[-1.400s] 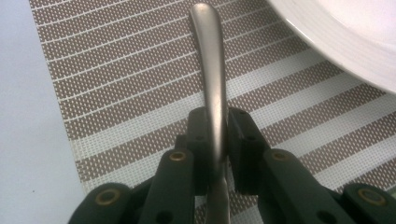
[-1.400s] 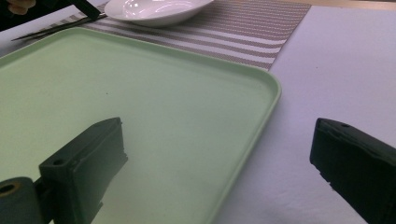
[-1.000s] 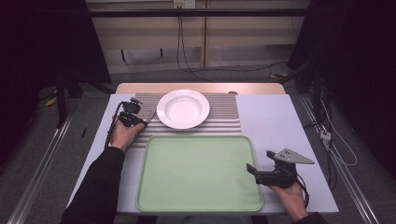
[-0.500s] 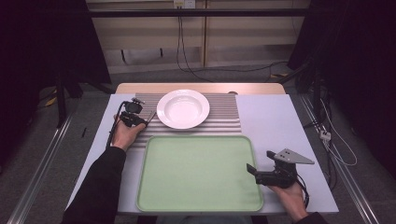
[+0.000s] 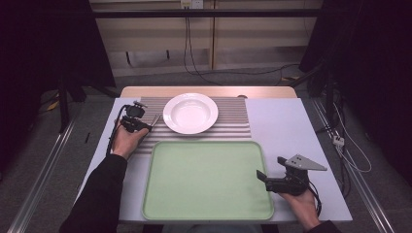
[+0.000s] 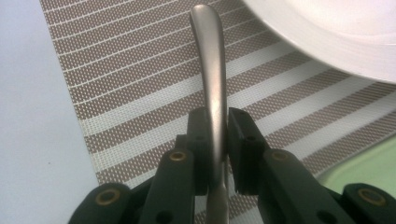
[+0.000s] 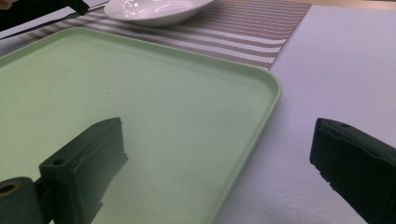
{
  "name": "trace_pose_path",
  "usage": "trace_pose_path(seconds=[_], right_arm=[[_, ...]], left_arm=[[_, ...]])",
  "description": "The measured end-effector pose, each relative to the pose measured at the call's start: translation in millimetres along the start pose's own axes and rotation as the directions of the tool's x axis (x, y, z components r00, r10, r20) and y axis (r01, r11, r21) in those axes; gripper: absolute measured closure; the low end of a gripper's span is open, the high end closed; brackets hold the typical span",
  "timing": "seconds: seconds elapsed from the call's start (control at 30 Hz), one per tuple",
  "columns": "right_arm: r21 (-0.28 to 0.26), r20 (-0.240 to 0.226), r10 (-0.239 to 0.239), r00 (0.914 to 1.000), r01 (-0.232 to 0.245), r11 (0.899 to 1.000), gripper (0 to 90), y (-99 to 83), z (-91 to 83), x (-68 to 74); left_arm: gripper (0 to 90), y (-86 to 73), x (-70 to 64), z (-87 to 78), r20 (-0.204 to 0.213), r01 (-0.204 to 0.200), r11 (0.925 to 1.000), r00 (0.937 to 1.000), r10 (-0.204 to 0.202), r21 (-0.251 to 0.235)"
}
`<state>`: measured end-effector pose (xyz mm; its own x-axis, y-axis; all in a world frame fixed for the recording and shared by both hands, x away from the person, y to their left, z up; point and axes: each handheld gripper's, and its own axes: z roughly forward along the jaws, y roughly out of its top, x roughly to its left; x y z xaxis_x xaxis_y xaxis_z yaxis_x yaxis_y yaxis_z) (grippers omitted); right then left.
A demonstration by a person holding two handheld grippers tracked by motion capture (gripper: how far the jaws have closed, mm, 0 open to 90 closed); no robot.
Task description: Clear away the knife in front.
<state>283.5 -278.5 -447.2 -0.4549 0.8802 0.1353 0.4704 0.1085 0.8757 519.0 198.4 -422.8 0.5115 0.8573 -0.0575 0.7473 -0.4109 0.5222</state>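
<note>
My left gripper is shut on the handle of a metal utensil. I hold it just above the striped placemat, left of the white plate. The handle's rounded end points away past the jaws toward the plate's rim; its other end is hidden under the gripper. My right gripper is open at the right rim of the green tray, one jaw over the tray and one over the table, nothing between them.
The placemat lies across the back of the white table, and the tray sits in front of it with nothing in it. Bare tabletop runs along the right side. Cables hang off the table's right edge.
</note>
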Motion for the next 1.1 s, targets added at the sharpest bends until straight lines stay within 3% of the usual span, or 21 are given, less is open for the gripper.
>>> trace_pose_path(seconds=[0.2, 0.23, 0.47, 0.5, 0.57, 0.6, 0.77, 1.1], right_arm=[[-0.001, 0.001, -0.001, 1.0000, 0.001, 1.000, 3.1, 0.1, -0.3, 0.0], [-0.001, 0.001, -0.001, 1.0000, 0.001, 1.000, 3.1, 0.1, -0.4, 0.0], [0.000, 0.003, -0.002, 1.0000, 0.002, 1.000, 3.1, 0.3, -0.1, 0.2], [0.000, 0.001, -0.005, 1.0000, 0.005, 1.000, 3.1, 0.5, 0.0, 0.4], [0.001, 0.001, -0.005, 1.0000, 0.005, 1.000, 3.1, 0.7, 0.2, 0.7], [0.001, 0.002, -0.006, 1.0000, 0.006, 1.000, 3.1, 0.8, 0.4, 0.7], [-0.002, 0.002, -0.013, 0.9999, 0.013, 1.000, 3.2, 1.5, 0.5, 1.1], [-0.005, -0.002, -0.016, 0.9999, 0.016, 1.000, 3.2, 2.5, 1.1, 2.2]], left_arm=[[79.9, -5.3, -8.2, -12.8, 0.020, -0.012, 0.9994, 0.9997, 0.012, -0.034], [79.9, -6.3, -9.4, -14.7, 0.027, -0.028, 0.9990, 0.9992, 0.029, -0.036], [79.9, -12.3, -17.8, -28.0, 0.045, -0.031, 0.9967, 0.9984, 0.035, -0.076], [79.9, -13.3, -23.0, -32.3, 0.037, -0.054, 0.9956, 0.9977, 0.057, -0.077], [79.9, -13.8, -26.4, -33.8, 0.043, -0.054, 0.9950, 0.9974, 0.058, -0.083], [79.9, -14.4, -32.1, -38.2, 0.046, -0.078, 0.9935, 0.9956, 0.082, -0.083], [79.9, -17.1, -46.7, -45.9, 0.050, -0.106, 0.9890, 0.9925, 0.112, -0.103], [79.9, -21.9, -67.1, -50.9, 0.089, -0.087, 0.9879, 0.9911, 0.099, -0.128]])
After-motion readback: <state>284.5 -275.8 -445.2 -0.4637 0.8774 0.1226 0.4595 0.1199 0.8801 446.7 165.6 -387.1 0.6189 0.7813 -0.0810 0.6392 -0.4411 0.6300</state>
